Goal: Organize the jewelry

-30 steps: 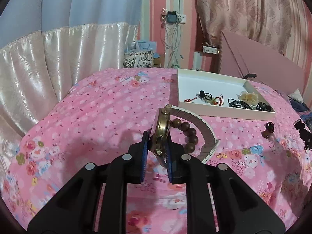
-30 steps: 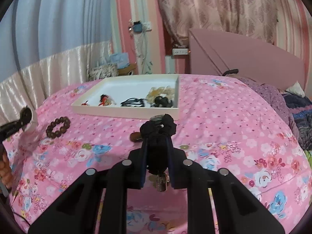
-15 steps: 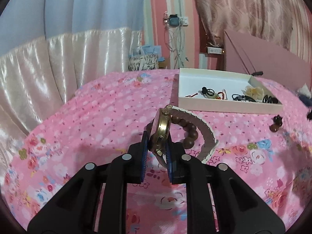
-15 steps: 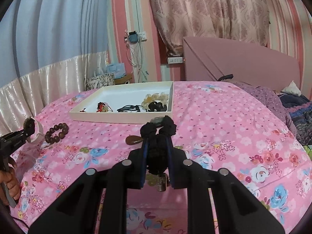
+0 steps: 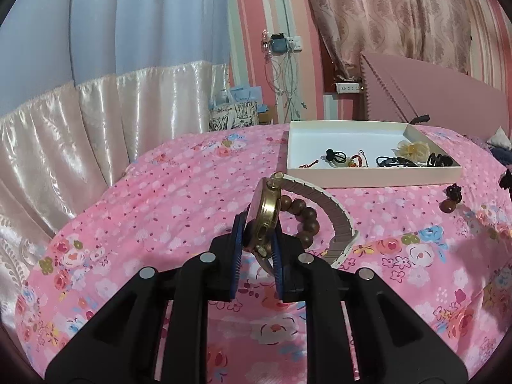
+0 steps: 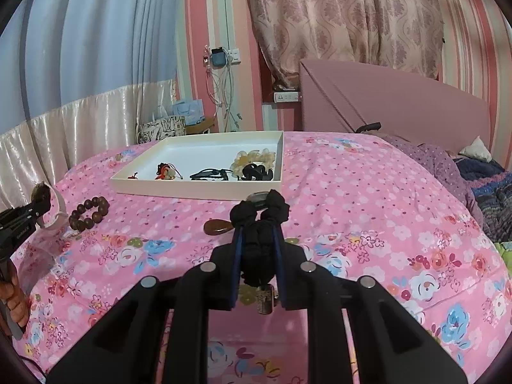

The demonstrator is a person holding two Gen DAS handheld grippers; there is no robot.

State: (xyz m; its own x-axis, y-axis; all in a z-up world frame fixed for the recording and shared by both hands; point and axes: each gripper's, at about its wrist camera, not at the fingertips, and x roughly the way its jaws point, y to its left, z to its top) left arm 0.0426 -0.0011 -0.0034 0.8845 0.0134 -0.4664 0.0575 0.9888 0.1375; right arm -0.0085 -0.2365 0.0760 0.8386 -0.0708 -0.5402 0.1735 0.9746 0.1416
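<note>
My left gripper (image 5: 256,227) is shut on a gold-cased watch (image 5: 265,214) with a white and brown strap (image 5: 336,214), held above the pink floral bedspread. My right gripper (image 6: 258,233) is shut on a black braided cord ornament (image 6: 259,224) with a small metal tag hanging under it. A white tray (image 5: 377,176) (image 6: 195,190) lies ahead on the bed and holds several hair ties, a cream scrunchie and red cord pieces. A brown bead bracelet (image 5: 304,220) (image 6: 89,212) lies on the bedspread. The left gripper also shows at the left of the right wrist view (image 6: 32,211).
A brown teardrop stone (image 6: 219,226) lies on the bedspread just ahead of the right gripper. A dark clip with a brown bead (image 5: 451,198) lies right of the tray. A pink headboard (image 6: 384,102), curtains and a gift bag (image 5: 233,118) stand behind the bed.
Both grippers have risen and pulled back a little with their loads, so the tray sits lower and farther in both views. Both grips are unchanged.
</note>
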